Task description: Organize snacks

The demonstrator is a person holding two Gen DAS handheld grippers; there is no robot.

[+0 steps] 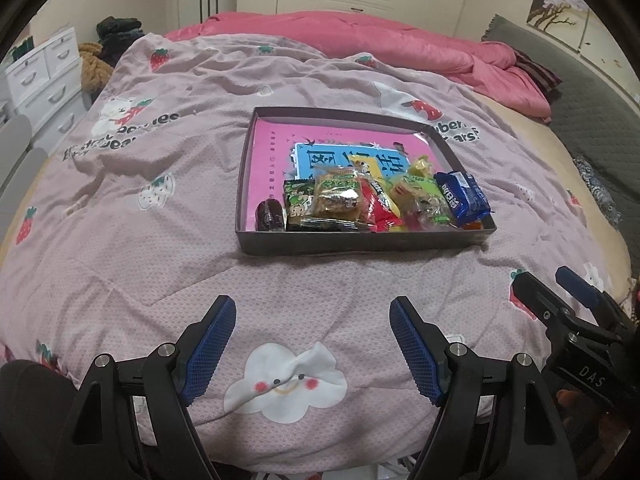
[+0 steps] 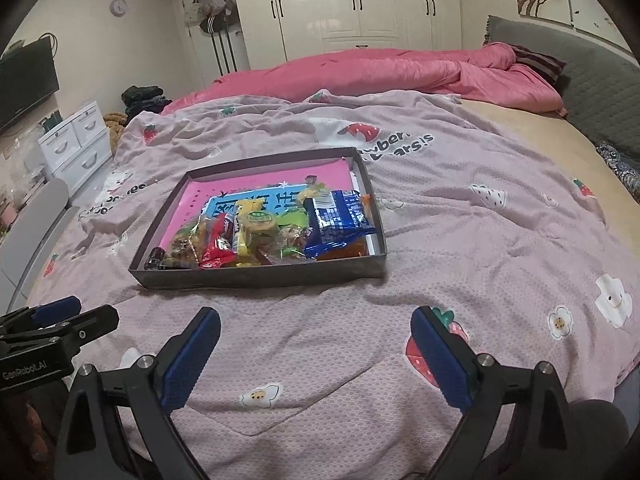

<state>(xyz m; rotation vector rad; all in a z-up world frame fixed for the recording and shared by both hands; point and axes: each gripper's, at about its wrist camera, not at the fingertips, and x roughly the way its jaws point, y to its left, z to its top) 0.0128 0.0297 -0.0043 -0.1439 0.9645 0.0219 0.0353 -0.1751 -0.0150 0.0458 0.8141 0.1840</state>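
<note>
Cardboard tray [image 2: 256, 276] already holds the snack packets [image 2: 264, 236]; both grippers, left [image 1: 312, 344] and right [image 2: 316, 356], hang spread and empty near it, so sorting looks next.

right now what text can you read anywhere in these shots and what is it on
"DAS" on the right gripper body.
"GenRobot.AI" on the left gripper body.
"bears!s", with a cut-off "wber" above it, on the pink quilt.
Large Chinese characters on the blue and pink book in the box: too hidden to read.
Print on the snack wrappers: too small and blurred.
</note>
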